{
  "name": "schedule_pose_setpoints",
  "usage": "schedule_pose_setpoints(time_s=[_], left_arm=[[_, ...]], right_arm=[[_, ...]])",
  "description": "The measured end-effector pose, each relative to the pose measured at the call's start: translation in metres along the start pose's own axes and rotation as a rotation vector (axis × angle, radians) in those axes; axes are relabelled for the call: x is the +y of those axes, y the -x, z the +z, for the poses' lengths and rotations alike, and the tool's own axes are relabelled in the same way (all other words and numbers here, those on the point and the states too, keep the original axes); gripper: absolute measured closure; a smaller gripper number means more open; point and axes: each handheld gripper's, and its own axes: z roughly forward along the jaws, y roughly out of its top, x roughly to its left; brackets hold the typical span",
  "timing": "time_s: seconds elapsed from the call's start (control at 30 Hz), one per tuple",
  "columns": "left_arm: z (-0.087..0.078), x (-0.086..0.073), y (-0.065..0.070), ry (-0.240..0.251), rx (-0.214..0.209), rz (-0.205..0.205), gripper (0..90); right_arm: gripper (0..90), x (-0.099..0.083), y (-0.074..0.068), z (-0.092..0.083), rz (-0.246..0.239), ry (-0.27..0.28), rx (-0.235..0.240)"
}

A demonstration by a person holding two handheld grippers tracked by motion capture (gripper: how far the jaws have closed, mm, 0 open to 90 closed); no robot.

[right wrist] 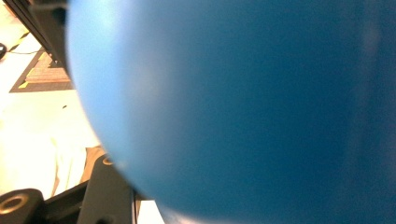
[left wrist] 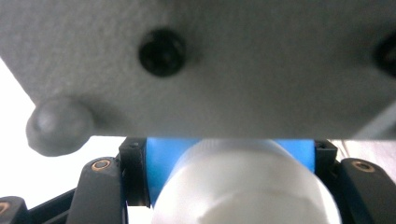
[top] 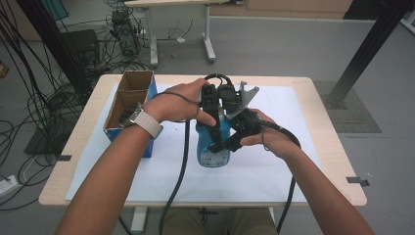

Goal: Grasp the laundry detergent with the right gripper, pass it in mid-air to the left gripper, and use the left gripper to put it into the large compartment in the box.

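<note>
The blue plastic bottle (top: 214, 147) is clamped by the right hand-held gripper (top: 230, 142); its white cap (left wrist: 243, 186), gripped by the left hand-held gripper (top: 215, 105) at twelve o'clock, should be twisted squarely.

The bottle (top: 214, 147) stood mid-table (top: 313, 122) on the sheet (top: 274, 166). The cardboard box (top: 128, 105) sat left of the bottle, near the table's left edge. The left gripper (top: 211, 100) was on the bottle's top, its jaws either side of the cap (left wrist: 243, 186); the right gripper (top: 235, 139) was against the bottle's right side.
</note>
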Motion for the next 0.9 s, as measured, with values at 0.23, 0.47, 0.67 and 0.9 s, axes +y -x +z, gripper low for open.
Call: schedule_pose_setpoints(time_s=[0.23,0.47,0.67,0.9], left_arm=[[-0.0006,-0.0008,0.0002,0.003,0.001,-0.001,37.7],[-0.0009,-0.0011,0.0000,0.005,0.004,0.000,37.8],[-0.0009,-0.0012,0.0004,0.007,0.002,-0.004,37.8],[-0.0011,-0.0017,0.0006,0.009,0.002,-0.005,37.7]], right_arm=[[43.6,0.0010,-0.0001,0.0001,-0.006,-0.003,0.000],[43.6,0.0015,0.0002,0.0000,-0.008,-0.004,0.000],[43.6,0.0016,0.0002,-0.0001,-0.012,-0.004,-0.001],[43.6,0.0020,-0.0001,-0.0001,-0.015,-0.007,0.000]])
